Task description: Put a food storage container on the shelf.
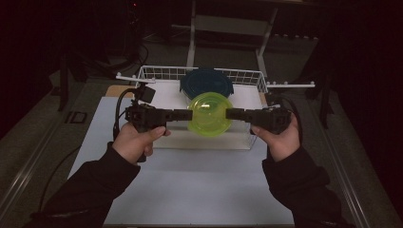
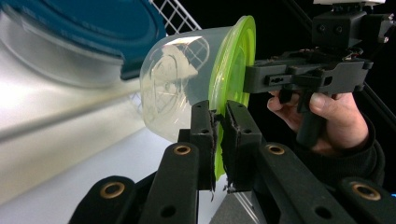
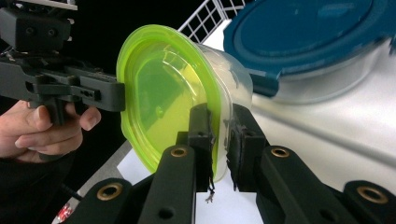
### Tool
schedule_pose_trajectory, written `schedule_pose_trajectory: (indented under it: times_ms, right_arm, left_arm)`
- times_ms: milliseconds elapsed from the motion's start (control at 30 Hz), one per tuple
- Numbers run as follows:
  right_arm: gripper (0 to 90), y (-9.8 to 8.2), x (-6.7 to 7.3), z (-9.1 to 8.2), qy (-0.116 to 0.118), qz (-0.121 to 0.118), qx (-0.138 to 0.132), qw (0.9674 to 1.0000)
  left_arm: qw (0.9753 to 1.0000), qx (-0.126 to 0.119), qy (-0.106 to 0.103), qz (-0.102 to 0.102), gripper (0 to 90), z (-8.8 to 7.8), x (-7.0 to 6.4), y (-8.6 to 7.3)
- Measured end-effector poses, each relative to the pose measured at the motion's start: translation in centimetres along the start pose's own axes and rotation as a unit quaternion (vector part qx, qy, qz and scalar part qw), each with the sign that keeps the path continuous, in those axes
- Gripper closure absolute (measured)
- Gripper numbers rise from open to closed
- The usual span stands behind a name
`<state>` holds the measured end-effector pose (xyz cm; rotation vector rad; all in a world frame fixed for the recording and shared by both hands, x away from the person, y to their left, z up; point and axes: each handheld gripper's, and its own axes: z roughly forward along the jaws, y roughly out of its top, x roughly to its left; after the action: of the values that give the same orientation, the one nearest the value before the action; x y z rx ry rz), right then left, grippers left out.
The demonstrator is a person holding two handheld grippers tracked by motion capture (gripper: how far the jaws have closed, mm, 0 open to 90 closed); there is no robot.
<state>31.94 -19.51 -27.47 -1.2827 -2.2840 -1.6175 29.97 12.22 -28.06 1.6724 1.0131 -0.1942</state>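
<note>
I see a clear plastic tub (image 2: 173,88), glossy and slightly cloudy, capped with a translucent lime-green lid (image 3: 159,93) that looks smooth and shiny. Behind it sits a larger container (image 3: 327,79) of frosted plastic under a dark blue lid (image 2: 88,23) with a soft satin sheen. My left gripper (image 2: 218,140) and right gripper (image 3: 219,140) are matt black plastic with brass-coloured rivets; the pads on their jaws look rough and frayed at the edges. The basket (image 1: 157,72) is white-coated wire. The bench (image 1: 190,190) top is a matt, pale, smooth sheet. The sleeves (image 1: 95,180) look like dark cloth.
</note>
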Motion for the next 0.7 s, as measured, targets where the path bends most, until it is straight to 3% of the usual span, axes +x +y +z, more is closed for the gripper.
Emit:
schedule_pose_trajectory:
  times_ms: [467,700]
  right_arm:
    - [80.0,4.9,-0.8,0.6,-0.008,0.004,-0.015,0.9999]
    - [79.8,7.3,-1.0,1.3,-0.033,0.005,-0.016,0.9993]
  left_arm:
    - [0.9997,-0.021,0.015,0.001,82.2,-0.1,0.2,4.8]
    - [0.999,-0.036,0.026,-0.008,82.3,0.4,1.2,6.9]
